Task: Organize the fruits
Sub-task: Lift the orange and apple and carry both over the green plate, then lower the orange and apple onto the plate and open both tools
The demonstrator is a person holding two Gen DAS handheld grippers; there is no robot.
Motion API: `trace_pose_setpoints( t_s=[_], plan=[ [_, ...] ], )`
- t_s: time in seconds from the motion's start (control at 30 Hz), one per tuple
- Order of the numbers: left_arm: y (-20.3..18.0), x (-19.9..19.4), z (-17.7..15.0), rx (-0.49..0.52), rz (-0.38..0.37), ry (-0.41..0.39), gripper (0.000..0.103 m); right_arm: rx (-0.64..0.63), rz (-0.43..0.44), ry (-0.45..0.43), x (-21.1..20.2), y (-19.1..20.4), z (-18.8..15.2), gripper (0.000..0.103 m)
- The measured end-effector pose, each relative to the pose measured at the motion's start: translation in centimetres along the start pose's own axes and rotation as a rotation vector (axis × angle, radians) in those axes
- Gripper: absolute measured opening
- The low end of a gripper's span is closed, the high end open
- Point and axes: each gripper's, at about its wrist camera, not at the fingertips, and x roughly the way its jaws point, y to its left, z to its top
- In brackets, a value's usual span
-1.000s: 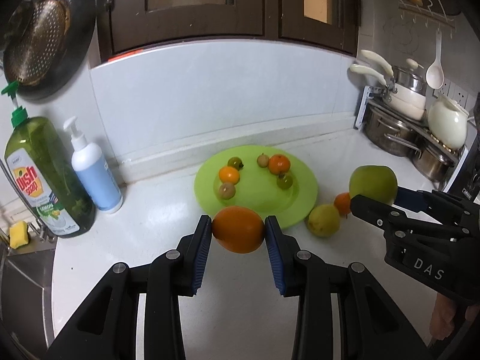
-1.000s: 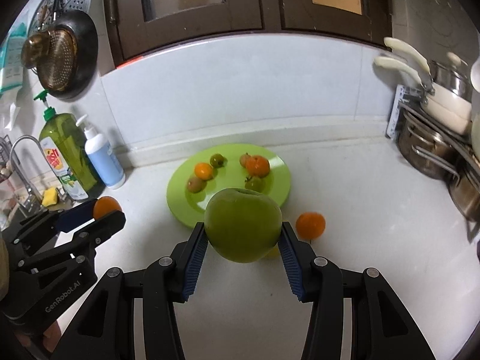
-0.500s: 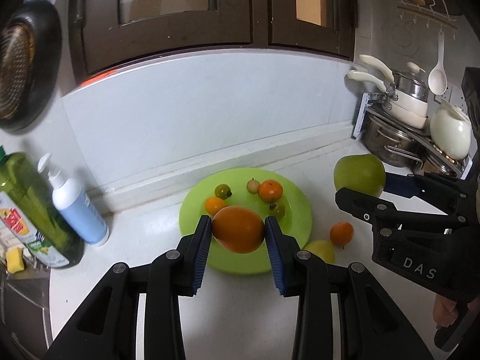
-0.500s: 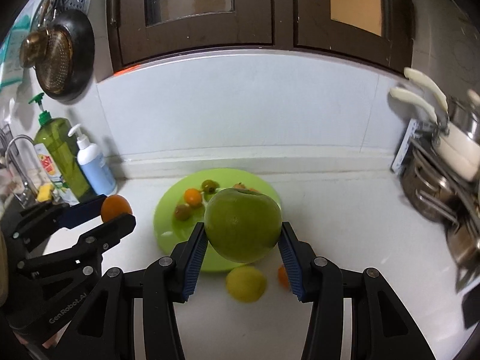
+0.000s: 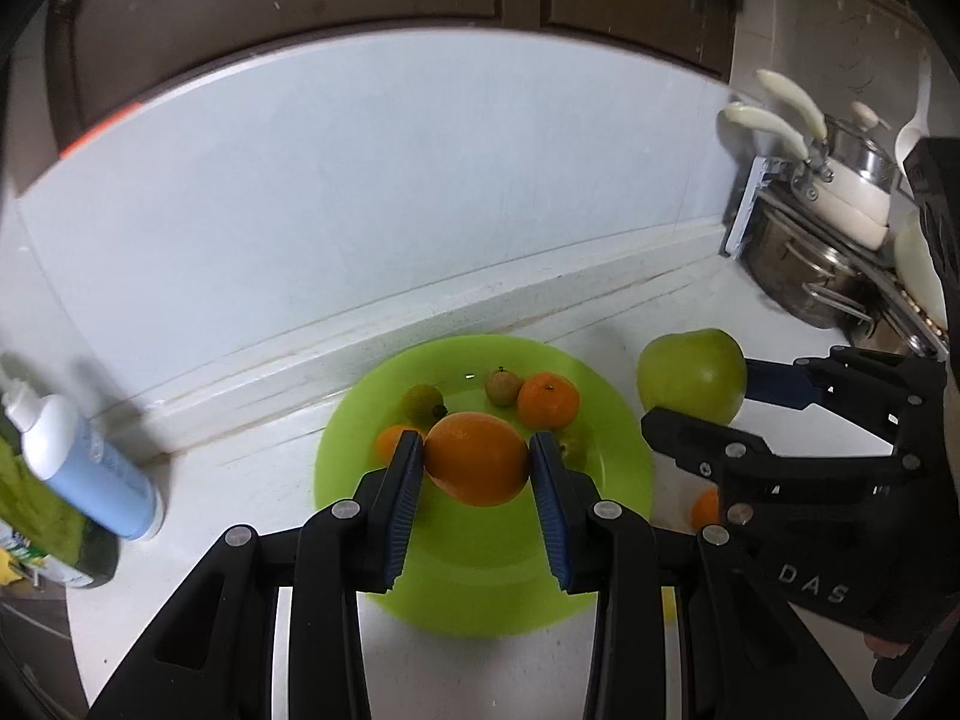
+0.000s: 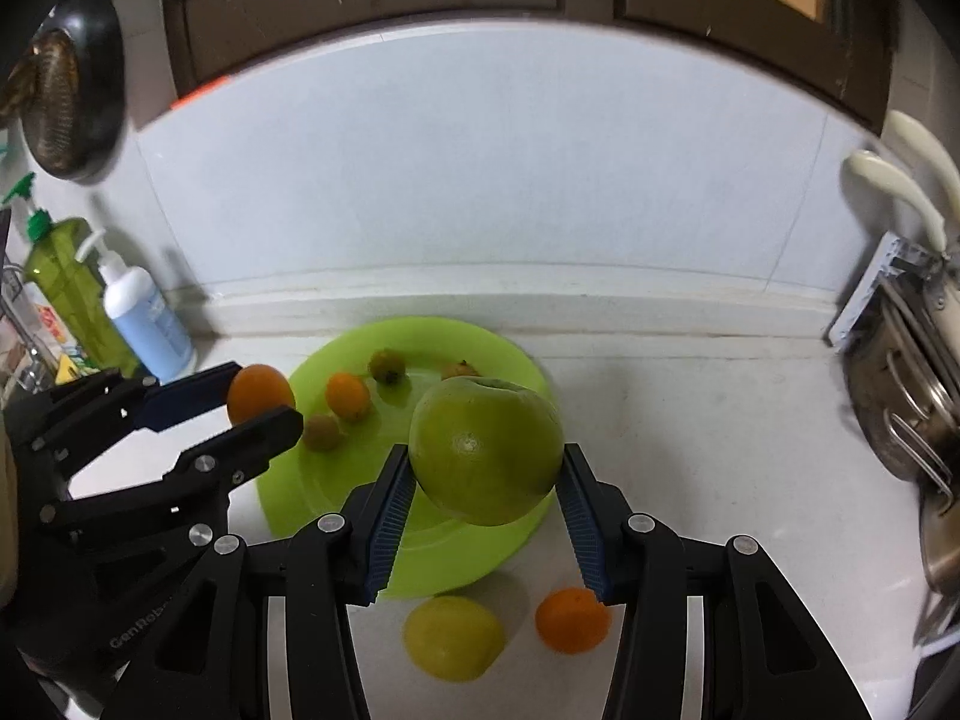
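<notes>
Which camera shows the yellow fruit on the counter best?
The right wrist view: the yellow fruit lies whole on the counter, just off the plate. In the left wrist view only a yellow sliver peeks between the fingers.

You get dim indoor light, fisheye bending with dark corners, motion blur on bottles (image 5: 90,468) at left, probably.

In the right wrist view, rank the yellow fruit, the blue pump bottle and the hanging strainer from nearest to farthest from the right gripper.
1. Yellow fruit: on the counter just below the right gripper, off the plate.
2. Blue pump bottle: far left, standing by the back wall.
3. Hanging strainer: upper left, up on the wall.
</notes>
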Motion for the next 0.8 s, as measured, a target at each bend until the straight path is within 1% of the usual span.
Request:
trace_pose_setpoints(
  t_s=[0.2, 0.43, 0.67, 0.8],
  plan=[
    [0.2, 3.7, 0.4, -0.006, -0.039, 0.063, 0.036, -0.019, -0.015, 0.069, 3.4, -0.8, 0.1, 0.049],
    [0.1, 7.5, 0.5, 0.013, -0.047, 0.12, 0.036, -0.013, -0.003, 0.123, 6.2, -1.6, 0.1, 0.049],
    [0.3, 9.5, 0.3, 0.009, -0.043, 0.158, 0.036, -0.034, -0.005, 0.151, 7.7, -2.3, 0.3, 0.049],
    [0.1, 9.9, 0.5, 0.009, -0.046, 0.161, 0.036, -0.03, 0.005, 0.157, 8.3, -2.6, 0.5, 0.049]
  ],
)
